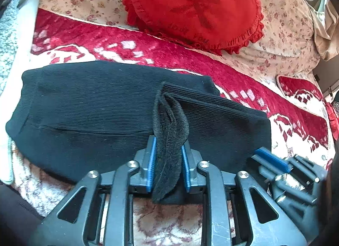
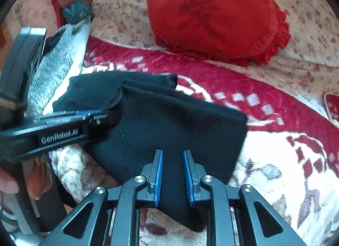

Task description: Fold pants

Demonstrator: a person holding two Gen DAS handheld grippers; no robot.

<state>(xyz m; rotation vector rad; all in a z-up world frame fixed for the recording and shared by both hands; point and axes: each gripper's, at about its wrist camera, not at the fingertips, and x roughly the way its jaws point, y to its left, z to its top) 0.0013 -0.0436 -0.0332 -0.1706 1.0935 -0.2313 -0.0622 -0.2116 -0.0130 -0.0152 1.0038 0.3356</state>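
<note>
The black ribbed pants lie folded into a thick stack on the red and white blanket. My left gripper is shut on a bunched fuzzy edge of the pants, lifted off the stack. In the right wrist view the pants lie under my right gripper, which is open with nothing between its blue pads, right over the near edge. The left gripper shows there from the side at the stack's left. The right gripper's fingertip shows at the lower right of the left wrist view.
A red heart-shaped ruffled cushion lies behind the pants on a floral bedspread. A grey fluffy towel and a white pad sit at the left edge. A second red patterned cushion lies at the right.
</note>
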